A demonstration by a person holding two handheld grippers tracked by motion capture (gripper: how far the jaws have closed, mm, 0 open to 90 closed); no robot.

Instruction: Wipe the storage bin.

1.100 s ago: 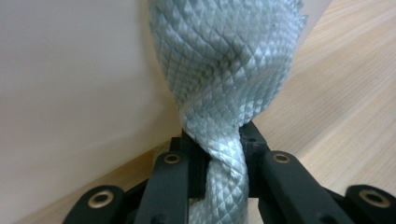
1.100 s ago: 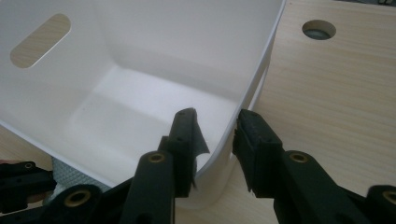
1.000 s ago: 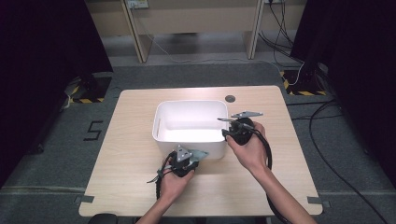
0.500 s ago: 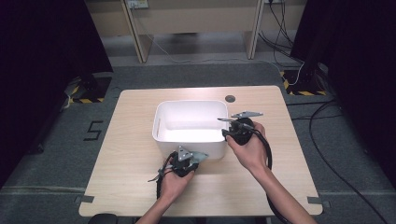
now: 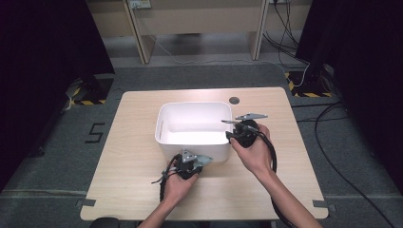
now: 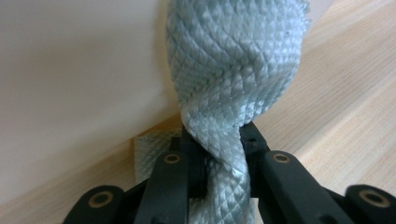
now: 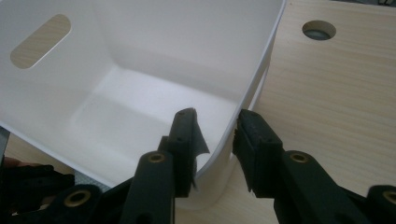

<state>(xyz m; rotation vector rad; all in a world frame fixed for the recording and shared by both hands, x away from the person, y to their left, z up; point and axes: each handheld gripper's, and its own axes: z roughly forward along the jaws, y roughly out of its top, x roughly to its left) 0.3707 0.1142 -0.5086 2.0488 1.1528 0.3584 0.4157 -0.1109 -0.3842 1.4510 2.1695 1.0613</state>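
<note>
Cloth: pale grey-green waffle-textured cloth (image 6: 233, 70), bunched and twisted, against the tub's near outer wall at 6 o'clock.
Table: light wooden table (image 5: 133, 156) on grey floor (image 5: 57, 156); dark curtains (image 5: 43, 42) aside.
Tub: white rectangular plastic tub (image 5: 194, 129), table centre.
Left gripper (image 5: 189, 164): clamped on the cloth.
Right gripper (image 5: 233, 130): straddling the tub's 3 o'clock rim; contact unclear.

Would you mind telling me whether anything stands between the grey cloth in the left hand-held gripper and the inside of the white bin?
Yes: the grey cloth sits outside the white bin, against its near wall, which it must clear before going in.
</note>
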